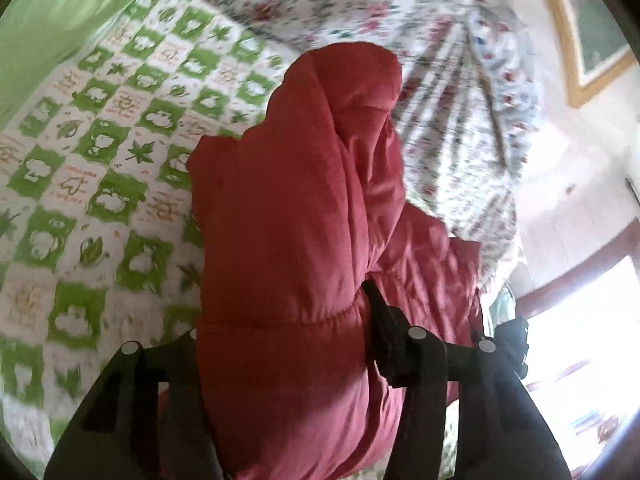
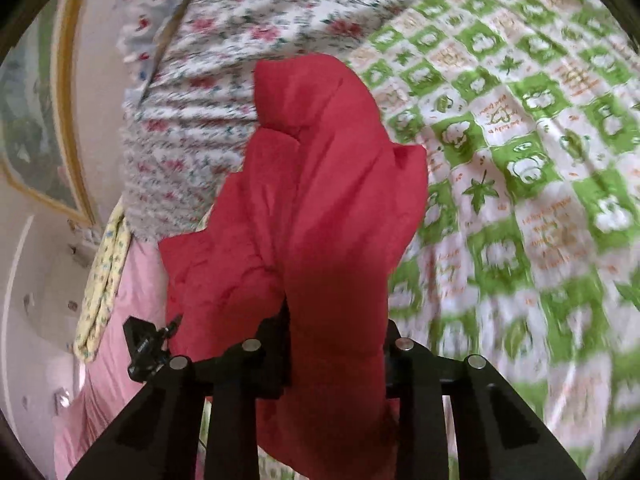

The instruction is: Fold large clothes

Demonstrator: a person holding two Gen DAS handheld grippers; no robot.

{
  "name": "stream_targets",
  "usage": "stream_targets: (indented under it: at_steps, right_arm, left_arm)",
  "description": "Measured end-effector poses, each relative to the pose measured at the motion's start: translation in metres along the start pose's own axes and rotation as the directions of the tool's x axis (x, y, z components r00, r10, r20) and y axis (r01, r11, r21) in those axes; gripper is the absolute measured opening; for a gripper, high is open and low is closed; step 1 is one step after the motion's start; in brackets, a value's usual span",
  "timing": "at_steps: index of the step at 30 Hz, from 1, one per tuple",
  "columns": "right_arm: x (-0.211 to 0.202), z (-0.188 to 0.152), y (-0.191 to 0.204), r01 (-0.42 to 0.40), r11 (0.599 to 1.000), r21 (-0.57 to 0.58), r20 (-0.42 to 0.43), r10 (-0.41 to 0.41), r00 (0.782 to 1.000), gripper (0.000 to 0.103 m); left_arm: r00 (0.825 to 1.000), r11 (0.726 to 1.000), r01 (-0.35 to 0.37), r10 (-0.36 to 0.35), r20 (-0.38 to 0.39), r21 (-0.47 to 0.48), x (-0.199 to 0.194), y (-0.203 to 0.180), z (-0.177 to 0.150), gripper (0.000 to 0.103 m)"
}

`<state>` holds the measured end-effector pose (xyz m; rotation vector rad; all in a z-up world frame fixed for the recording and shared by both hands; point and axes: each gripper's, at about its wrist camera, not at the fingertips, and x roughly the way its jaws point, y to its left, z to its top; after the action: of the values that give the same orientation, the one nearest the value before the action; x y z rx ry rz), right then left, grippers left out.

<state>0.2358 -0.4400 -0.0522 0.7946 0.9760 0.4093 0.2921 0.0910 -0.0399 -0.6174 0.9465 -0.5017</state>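
Note:
A red padded jacket (image 1: 288,200) is bunched up over the bed and fills the middle of both wrist views. My left gripper (image 1: 280,314) is shut on a thick fold of it. The jacket covers most of the left finger, and the right finger (image 1: 380,320) presses into the cloth. My right gripper (image 2: 336,324) is likewise shut on the red jacket (image 2: 328,200), with the fabric squeezed between its two black fingers (image 2: 280,344). The jacket stands up past both grippers and hides their tips.
A green-and-white checked sheet (image 1: 100,184) (image 2: 520,184) covers the bed. A floral quilt (image 1: 400,12) (image 2: 224,80) is heaped at the far end. A pink cloth (image 2: 120,320) and a framed picture (image 2: 36,128) are at the left. A bright window (image 1: 592,340) is at the right.

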Motion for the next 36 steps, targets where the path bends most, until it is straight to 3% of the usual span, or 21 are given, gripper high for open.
stream_targets:
  at_steps: [8,15,20,26,29,36]
  right_arm:
    - [-0.060,-0.064,0.007,-0.031,0.999,-0.008,-0.001,0.031,1.000,0.027]
    - [-0.084,-0.100,-0.001,-0.024,1.000,-0.006,-0.001,0.024,1.000,0.027]
    - [-0.073,-0.101,-0.018,0.016,1.000,0.011,0.008,-0.016,1.000,0.029]
    - [-0.061,-0.102,-0.046,0.005,0.997,0.071,0.036,-0.007,0.999,0.039]
    - [-0.058,-0.104,-0.057,-0.019,0.993,0.113,0.053,0.013,0.999,0.044]
    - [-0.060,-0.108,-0.058,0.014,0.994,0.113,0.070,-0.022,0.997,0.053]
  left_arm:
    - [0.998,0.999,0.043,-0.042,-0.036,0.001,-0.049,-0.007,-0.073,0.049]
    - [0.998,0.999,0.044,-0.043,-0.045,0.005,-0.074,-0.006,-0.121,0.049]
    - [0.998,0.999,-0.047,0.046,-0.045,-0.021,-0.063,0.010,-0.129,0.049]
    - [0.991,0.991,-0.132,0.132,-0.013,-0.008,-0.044,0.016,-0.129,0.055]
    - [0.988,0.988,-0.156,0.156,-0.004,-0.008,-0.038,0.018,-0.128,0.060]
    - [0.982,0.982,-0.188,0.188,0.007,-0.014,-0.038,0.021,-0.133,0.068]
